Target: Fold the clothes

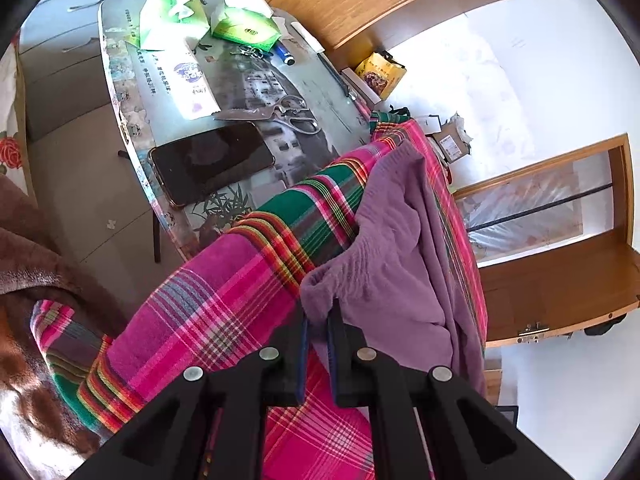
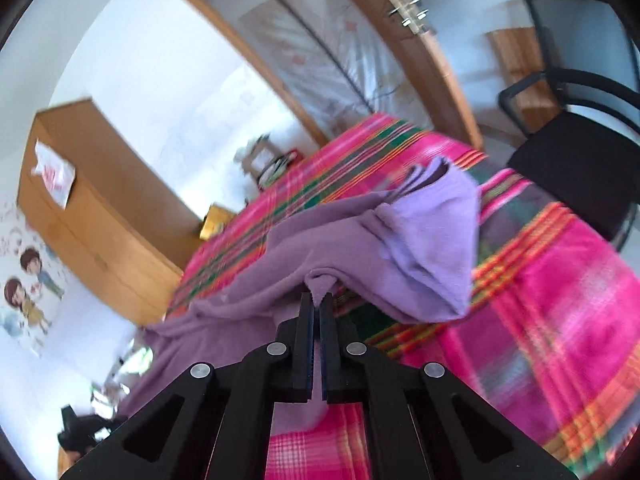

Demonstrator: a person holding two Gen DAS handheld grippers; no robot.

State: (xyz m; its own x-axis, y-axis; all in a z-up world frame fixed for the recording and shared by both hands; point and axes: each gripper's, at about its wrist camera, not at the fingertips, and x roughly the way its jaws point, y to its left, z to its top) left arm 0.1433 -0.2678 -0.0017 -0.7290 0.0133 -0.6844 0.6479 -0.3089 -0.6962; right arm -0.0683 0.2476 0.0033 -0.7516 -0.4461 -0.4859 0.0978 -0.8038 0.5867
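Observation:
A purple garment (image 1: 404, 248) lies on a pink and green plaid cloth (image 1: 224, 288) spread over a surface. My left gripper (image 1: 318, 316) is shut on a corner of the purple fabric, which bunches up between its fingers. In the right wrist view the purple garment (image 2: 360, 248) is lifted and draped in folds over the plaid cloth (image 2: 540, 288). My right gripper (image 2: 317, 298) is shut on another pinch of the purple fabric. The right view is blurred by motion.
Beside the plaid cloth stands a small table (image 1: 120, 92) carrying a phone (image 1: 212, 162), scissors (image 1: 280, 114), tissue packs (image 1: 244, 26) and a pen. A brown blanket (image 1: 28, 264) lies at left. A black chair (image 2: 580, 152), wooden cabinet (image 2: 92, 208) and door (image 2: 320, 48) stand around.

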